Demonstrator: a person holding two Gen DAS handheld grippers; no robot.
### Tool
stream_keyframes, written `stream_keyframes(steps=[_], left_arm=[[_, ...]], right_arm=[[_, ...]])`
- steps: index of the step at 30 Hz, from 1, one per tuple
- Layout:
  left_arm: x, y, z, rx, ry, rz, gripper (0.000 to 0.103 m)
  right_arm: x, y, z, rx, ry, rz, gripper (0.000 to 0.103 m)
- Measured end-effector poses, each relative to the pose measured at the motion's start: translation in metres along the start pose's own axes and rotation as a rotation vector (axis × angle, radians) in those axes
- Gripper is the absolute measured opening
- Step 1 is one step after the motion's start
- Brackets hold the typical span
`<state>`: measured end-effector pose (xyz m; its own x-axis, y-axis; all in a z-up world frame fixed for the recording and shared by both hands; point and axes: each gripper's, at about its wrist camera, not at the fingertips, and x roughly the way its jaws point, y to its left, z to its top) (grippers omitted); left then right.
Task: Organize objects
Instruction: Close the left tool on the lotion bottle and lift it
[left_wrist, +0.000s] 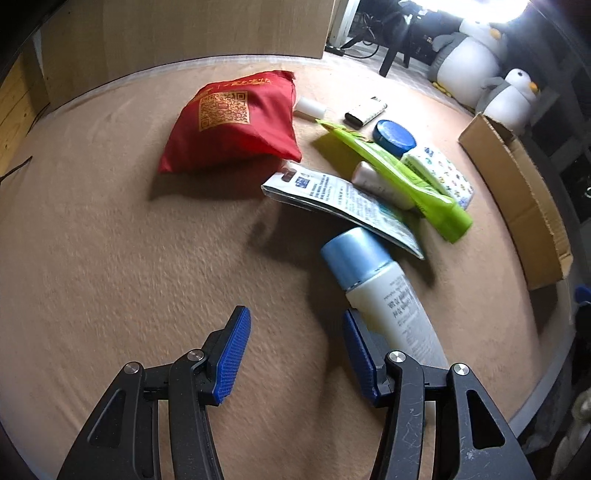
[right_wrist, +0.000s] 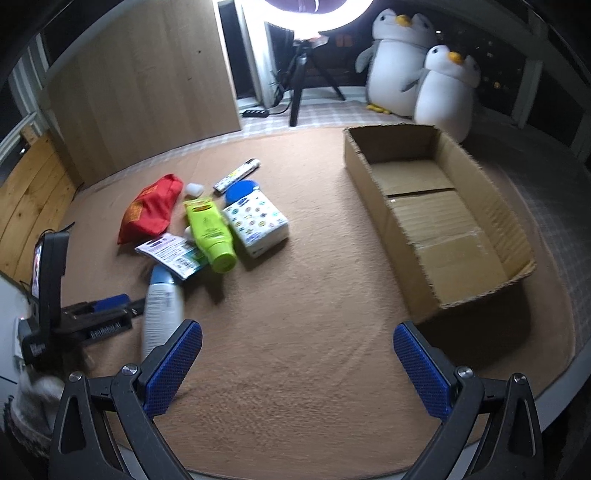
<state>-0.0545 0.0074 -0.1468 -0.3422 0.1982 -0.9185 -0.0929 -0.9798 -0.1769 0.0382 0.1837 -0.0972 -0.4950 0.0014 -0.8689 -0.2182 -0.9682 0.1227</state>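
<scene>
Left gripper (left_wrist: 295, 354) hovering, jaws parted, empty; white bottle (left_wrist: 384, 295) lying just beside right finger on tan mat (left_wrist: 110, 258). Likely rigid, smooth, slippery: grasping mid-body advised. Right gripper (right_wrist: 297, 365) gaping, empty, cardboard box (right_wrist: 436, 206) lying ahead.

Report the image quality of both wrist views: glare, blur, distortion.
Left wrist view: blown-out glare top right behind the plush penguins; carpet streaked by motion blur. Right wrist view: ring light overexposed at top, white bottle smeared; fisheye bends the cardboard box edges.

Home room: tan carpet (right_wrist: 295, 314), plush penguins (right_wrist: 421, 70) by wall, ring light on tripod (right_wrist: 303, 77), wood-panel furniture (right_wrist: 147, 85).
</scene>
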Motion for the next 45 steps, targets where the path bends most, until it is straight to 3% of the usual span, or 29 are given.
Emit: stream_keyframes(steps=[4, 7, 18, 28, 35, 39, 42, 44, 45], left_arm=[[-0.013, 0.002, -0.008, -0.018, -0.024, -0.049, 0.072], [-0.021, -0.001, -0.015, -0.019, -0.032, -0.096, 0.077], [-0.015, -0.017, -0.029, -0.037, -0.015, -0.168, 0.078], [-0.001, -0.015, -0.027, -0.121, -0.014, -0.224, 0.077], [0.000, -0.015, -0.027, -0.149, -0.025, -0.241, 0.076], [0.000, -0.017, -0.028, -0.159, -0.024, -0.257, 0.062], [0.000, -0.020, -0.031, -0.161, -0.023, -0.266, 0.057], [0.001, -0.023, -0.032, -0.161, -0.018, -0.277, 0.052], [0.001, -0.024, -0.033, -0.162, -0.016, -0.281, 0.051]], right_arm=[[0.016, 0.002, 0.004, 0.009, 0.033, 0.080, 0.102], [0.032, 0.009, 0.010, -0.009, 0.071, 0.143, 0.102], [0.089, 0.058, 0.025, -0.160, 0.216, 0.249, 0.103], [0.116, 0.083, 0.028, -0.233, 0.313, 0.317, 0.101], [0.128, 0.095, 0.026, -0.267, 0.365, 0.345, 0.092], [0.129, 0.102, 0.024, -0.302, 0.367, 0.351, 0.088], [0.129, 0.105, 0.024, -0.329, 0.366, 0.346, 0.078], [0.129, 0.106, 0.023, -0.344, 0.371, 0.354, 0.063], [0.129, 0.107, 0.023, -0.347, 0.374, 0.364, 0.061]])
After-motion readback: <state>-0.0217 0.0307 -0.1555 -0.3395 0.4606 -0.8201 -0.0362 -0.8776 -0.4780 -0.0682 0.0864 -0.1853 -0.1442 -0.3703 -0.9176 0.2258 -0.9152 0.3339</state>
